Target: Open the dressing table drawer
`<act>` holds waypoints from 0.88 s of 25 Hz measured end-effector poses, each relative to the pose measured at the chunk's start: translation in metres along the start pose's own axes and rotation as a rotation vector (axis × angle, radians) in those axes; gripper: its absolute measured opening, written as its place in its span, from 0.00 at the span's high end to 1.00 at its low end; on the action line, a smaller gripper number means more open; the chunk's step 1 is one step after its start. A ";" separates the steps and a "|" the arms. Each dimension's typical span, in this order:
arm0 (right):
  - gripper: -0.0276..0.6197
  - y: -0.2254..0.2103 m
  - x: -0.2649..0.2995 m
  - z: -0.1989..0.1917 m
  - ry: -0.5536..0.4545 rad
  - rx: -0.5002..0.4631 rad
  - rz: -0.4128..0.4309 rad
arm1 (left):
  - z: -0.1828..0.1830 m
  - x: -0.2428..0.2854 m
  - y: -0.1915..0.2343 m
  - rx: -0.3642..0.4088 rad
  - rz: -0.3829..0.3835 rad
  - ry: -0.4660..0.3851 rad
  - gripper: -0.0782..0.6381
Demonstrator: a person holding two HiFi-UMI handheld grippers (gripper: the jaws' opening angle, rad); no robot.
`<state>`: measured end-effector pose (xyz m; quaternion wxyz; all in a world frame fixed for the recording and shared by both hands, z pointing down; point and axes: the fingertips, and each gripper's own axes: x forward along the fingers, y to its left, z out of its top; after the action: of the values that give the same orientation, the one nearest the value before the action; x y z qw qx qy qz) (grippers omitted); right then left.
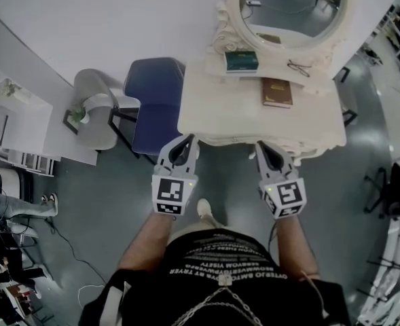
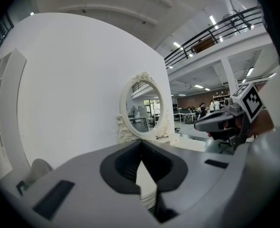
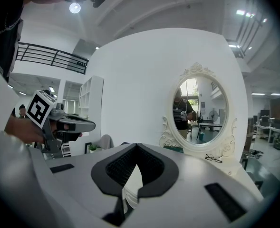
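- We hold the left gripper (image 1: 188,140) just short of the dressing table (image 1: 213,111), its tip over the left part of the table's carved front edge (image 1: 230,140); the jaws are clenched tip to tip, and nothing is caught between them.
- In the left gripper view the two dark pads meet at the far end; through the slit below them only a pale strip of the table's edge shows.
- The right gripper (image 1: 260,147) sits level with the left one, towards the right part of the same front edge; its jaws are likewise closed tip to tip on nothing, as the right gripper view shows.
- Neither gripper touches the table as far as we can tell; the two are apart, side by side, both pointing at the table.
- The drawer lies under the tabletop's front edge; from the head view we cannot pick out its face or a handle, and nothing juts out past the edge.
- On the tabletop lie a brown book (image 1: 277,92) right of centre, a green box (image 1: 241,61) at the foot of the oval mirror (image 1: 291,9), and a pair of glasses (image 1: 299,67) beside the mirror's base.
- A blue chair (image 1: 155,100) stands at the table's left side; a grey chair (image 1: 98,111) stands just left of that.
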<state>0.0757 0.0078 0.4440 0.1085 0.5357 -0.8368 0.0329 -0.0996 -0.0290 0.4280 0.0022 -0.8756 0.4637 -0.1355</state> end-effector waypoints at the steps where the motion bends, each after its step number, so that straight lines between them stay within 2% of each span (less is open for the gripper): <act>1: 0.95 -0.001 0.004 0.001 -0.003 -0.006 -0.004 | 0.000 0.002 0.003 0.000 -0.001 0.000 0.89; 16: 0.95 0.013 0.053 0.022 -0.010 0.007 -0.034 | 0.003 0.023 0.056 0.009 -0.029 -0.025 0.89; 22: 0.95 0.018 0.058 0.017 -0.002 -0.021 -0.056 | -0.003 0.021 0.073 0.002 -0.030 -0.031 0.89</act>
<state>0.0336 -0.0394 0.4411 0.1142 0.5577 -0.8219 0.0206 -0.1479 -0.0873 0.4264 0.0080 -0.8843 0.4505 -0.1223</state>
